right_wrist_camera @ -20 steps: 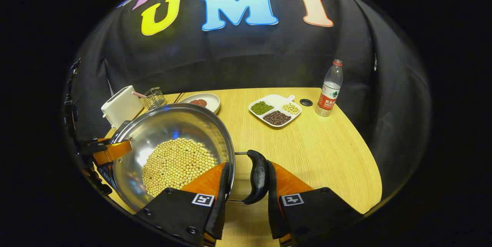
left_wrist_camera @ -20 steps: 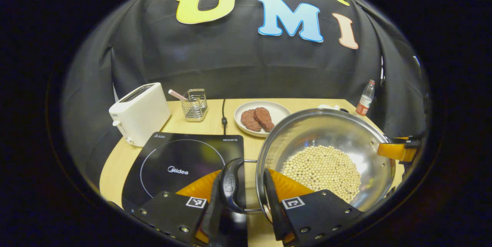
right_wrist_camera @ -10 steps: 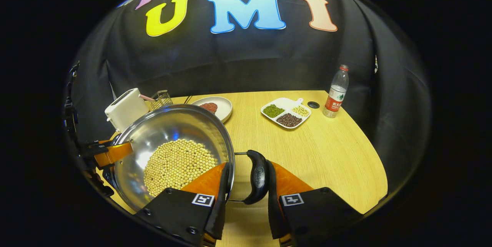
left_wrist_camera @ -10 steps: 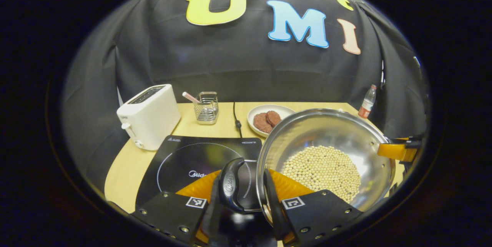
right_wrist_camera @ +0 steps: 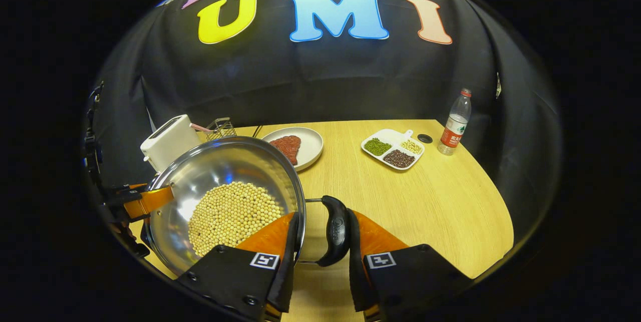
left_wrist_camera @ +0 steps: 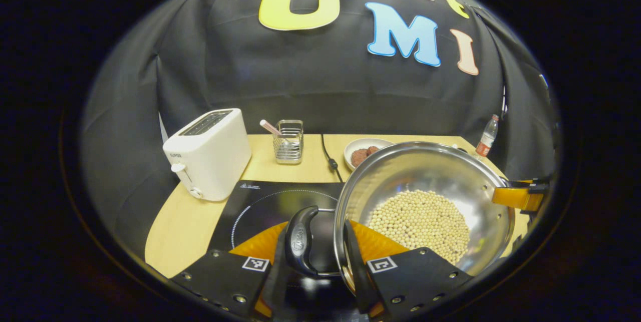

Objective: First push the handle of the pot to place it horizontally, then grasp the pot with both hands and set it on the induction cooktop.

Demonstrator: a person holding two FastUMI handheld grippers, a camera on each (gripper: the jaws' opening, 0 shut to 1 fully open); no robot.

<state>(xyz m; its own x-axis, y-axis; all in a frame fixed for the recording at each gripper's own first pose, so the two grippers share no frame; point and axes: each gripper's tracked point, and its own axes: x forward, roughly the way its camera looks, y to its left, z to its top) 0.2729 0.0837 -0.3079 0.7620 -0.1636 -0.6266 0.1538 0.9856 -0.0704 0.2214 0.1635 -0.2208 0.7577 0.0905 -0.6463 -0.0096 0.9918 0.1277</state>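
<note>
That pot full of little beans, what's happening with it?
A person holds the pot with a handheld gripper on each side. The left gripper is closed on one side handle, the right gripper on the other handle. The pot, holding pale beans, is off the table and partly above the induction cooktop, not yet set down. A toaster stands beside the cooktop.
</note>
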